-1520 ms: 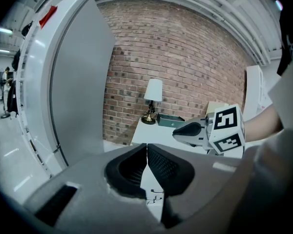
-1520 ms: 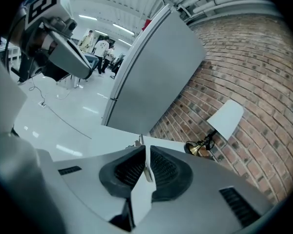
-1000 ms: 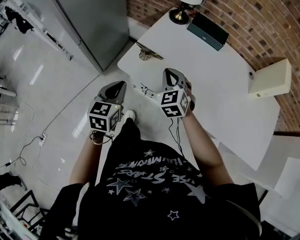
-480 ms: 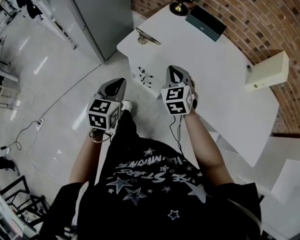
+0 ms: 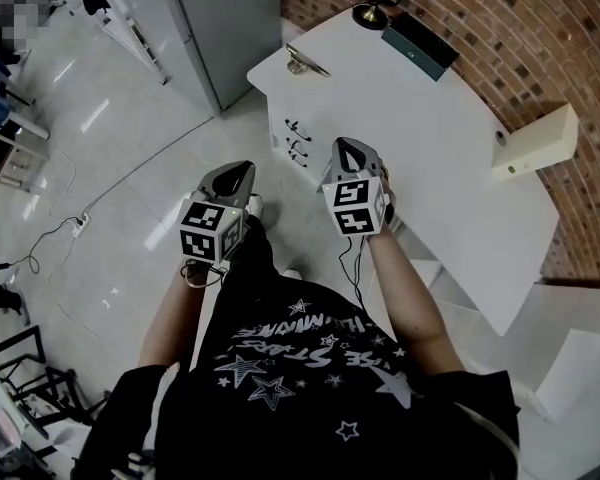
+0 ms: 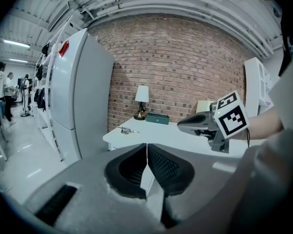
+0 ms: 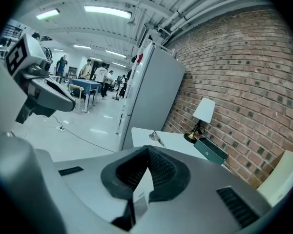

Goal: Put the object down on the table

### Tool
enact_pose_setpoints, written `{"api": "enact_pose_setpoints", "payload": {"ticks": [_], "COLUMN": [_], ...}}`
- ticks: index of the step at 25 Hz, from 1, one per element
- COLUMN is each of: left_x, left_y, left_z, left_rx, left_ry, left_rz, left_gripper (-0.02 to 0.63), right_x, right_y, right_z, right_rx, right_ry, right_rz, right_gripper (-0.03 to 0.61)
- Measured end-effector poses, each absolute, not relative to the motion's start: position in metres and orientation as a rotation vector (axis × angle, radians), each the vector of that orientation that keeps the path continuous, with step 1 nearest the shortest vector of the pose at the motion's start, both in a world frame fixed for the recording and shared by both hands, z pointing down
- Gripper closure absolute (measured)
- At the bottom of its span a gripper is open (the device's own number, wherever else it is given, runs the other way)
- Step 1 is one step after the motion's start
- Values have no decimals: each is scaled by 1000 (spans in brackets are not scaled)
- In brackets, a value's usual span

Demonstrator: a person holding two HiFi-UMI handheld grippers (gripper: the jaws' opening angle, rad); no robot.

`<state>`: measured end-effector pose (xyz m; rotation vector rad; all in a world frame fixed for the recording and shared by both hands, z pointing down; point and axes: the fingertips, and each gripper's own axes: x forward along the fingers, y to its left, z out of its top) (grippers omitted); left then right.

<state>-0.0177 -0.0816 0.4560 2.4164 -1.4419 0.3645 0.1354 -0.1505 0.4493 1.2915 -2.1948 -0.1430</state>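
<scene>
Left gripper (image 5: 237, 171): jaws pressed together, nothing between them, out over the floor (image 5: 130, 168).
Right gripper (image 5: 352, 148): clamped tight as well, empty, up by the table (image 5: 440, 148) edge.
Object: small metal piece (image 5: 306, 63) lying at the table's far corner, well apart from both grippers.

Large indoor lab hall: brick wall (image 5: 540, 28), fridge (image 6: 83, 96), lamp (image 6: 142, 99) on white tabletop (image 5: 430, 138), ceiling strip lights (image 7: 105, 11), cables (image 5: 110, 183) across glossy floor (image 5: 100, 258).

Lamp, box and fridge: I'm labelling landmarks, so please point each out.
Lamp (image 7: 204, 110): right gripper view, on its shade.
Box (image 7: 211, 151): right gripper view, on its middle.
Fridge (image 6: 94, 101): left gripper view, on its broad face.
</scene>
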Motion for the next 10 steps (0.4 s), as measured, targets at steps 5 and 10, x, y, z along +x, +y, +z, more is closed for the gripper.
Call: {"api": "enact_pose_setpoints", "payload": {"ticks": [5, 10], "left_x": [-23, -30], "left_y": [-58, -39], "left_z": [454, 457], "left_rx": [2383, 2356], "left_ry": [-1489, -1504], "left_rz": [323, 321], "left_gripper": [592, 592], "right_x": [133, 131], "right_y": [-127, -109], "right_z": [456, 461], "right_rx": [1264, 1253], "right_ry": [-2215, -2218], "right_rz": [-141, -113], "right_gripper": [577, 577]}}
